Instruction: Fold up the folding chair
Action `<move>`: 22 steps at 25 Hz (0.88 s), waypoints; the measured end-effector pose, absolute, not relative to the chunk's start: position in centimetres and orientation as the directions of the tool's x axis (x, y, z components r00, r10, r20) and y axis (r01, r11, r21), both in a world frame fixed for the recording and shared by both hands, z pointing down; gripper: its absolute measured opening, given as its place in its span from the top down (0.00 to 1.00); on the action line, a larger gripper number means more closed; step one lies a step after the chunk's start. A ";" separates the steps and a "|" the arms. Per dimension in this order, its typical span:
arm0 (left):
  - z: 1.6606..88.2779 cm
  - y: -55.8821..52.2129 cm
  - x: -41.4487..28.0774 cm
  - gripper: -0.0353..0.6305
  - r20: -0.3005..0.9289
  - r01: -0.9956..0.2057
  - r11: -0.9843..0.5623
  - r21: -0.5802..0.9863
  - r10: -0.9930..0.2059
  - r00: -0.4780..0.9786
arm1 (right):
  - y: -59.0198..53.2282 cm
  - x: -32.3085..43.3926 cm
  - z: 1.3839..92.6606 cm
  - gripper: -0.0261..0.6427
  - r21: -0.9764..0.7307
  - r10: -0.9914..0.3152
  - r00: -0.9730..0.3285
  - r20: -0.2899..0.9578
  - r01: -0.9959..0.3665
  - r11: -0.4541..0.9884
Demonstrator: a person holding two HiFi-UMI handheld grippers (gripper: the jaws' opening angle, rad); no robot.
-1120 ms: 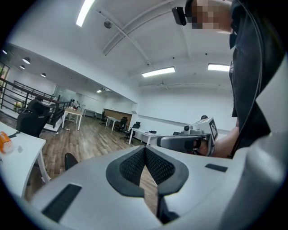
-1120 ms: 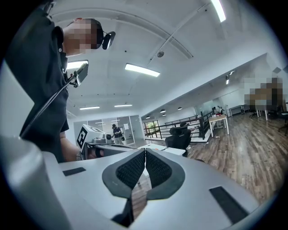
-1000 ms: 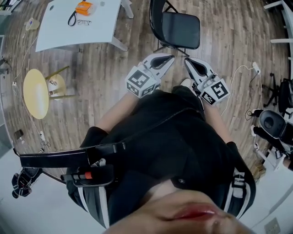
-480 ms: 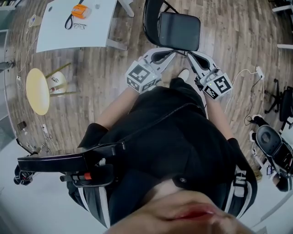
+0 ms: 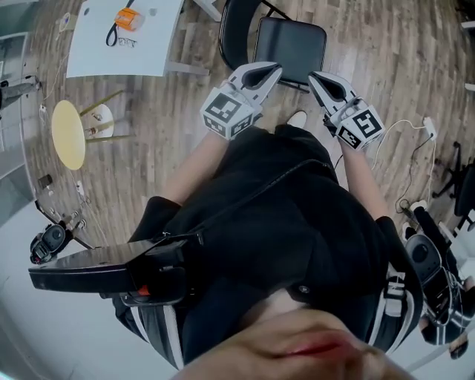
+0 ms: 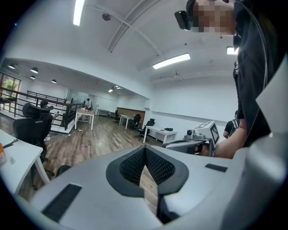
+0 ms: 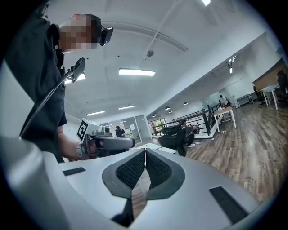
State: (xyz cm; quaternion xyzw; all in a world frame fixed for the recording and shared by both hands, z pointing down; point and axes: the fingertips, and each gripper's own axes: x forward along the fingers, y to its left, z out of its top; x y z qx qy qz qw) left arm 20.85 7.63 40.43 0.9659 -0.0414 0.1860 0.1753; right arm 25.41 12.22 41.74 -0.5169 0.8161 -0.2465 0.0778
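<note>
The black folding chair [image 5: 291, 46] stands unfolded on the wood floor at the top of the head view, its backrest [image 5: 231, 30] to the left of the seat. My left gripper [image 5: 274, 69] is shut and empty, its tip close to the seat's near left edge. The right gripper [image 5: 312, 76] is also shut and empty, just off the seat's near right corner. Neither visibly touches the chair. In the left gripper view the pads [image 6: 155, 165] meet with nothing between them, and the same holds for the pads [image 7: 156, 168] in the right gripper view. The chair is in neither gripper view.
A white table [image 5: 104, 56] with an orange object [image 5: 128, 18] stands at the upper left. A round yellow stool [image 5: 67, 133] lies further left. A white cable [image 5: 401, 126] and a black office chair [image 5: 427, 256] are on the right. My own body fills the lower head view.
Both grippers have moved forward and slightly down, from about a hand's length short of the chair to right at the seat's near edge. They stayed shut.
</note>
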 end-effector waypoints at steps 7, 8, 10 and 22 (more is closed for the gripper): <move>41.2 8.1 23.3 0.94 0.403 -0.163 -0.939 0.302 -0.029 0.915 | 12.4 28.2 43.1 0.95 -0.495 -0.878 -0.461 0.128 -0.797 0.347; 41.5 7.7 23.2 0.94 0.405 -0.166 -0.938 0.305 -0.030 0.914 | 12.1 28.1 43.4 0.95 -0.492 -0.876 -0.464 0.129 -0.798 0.350; 42.0 6.8 22.9 0.94 0.407 -0.169 -0.935 0.311 -0.029 0.913 | 11.2 27.8 43.8 0.95 -0.489 -0.874 -0.467 0.133 -0.798 0.352; 51.6 -3.4 16.8 0.94 0.658 -0.320 -0.854 0.409 0.034 0.752 | 4.8 24.4 48.3 0.95 -0.501 -0.875 -0.409 0.257 -0.831 0.241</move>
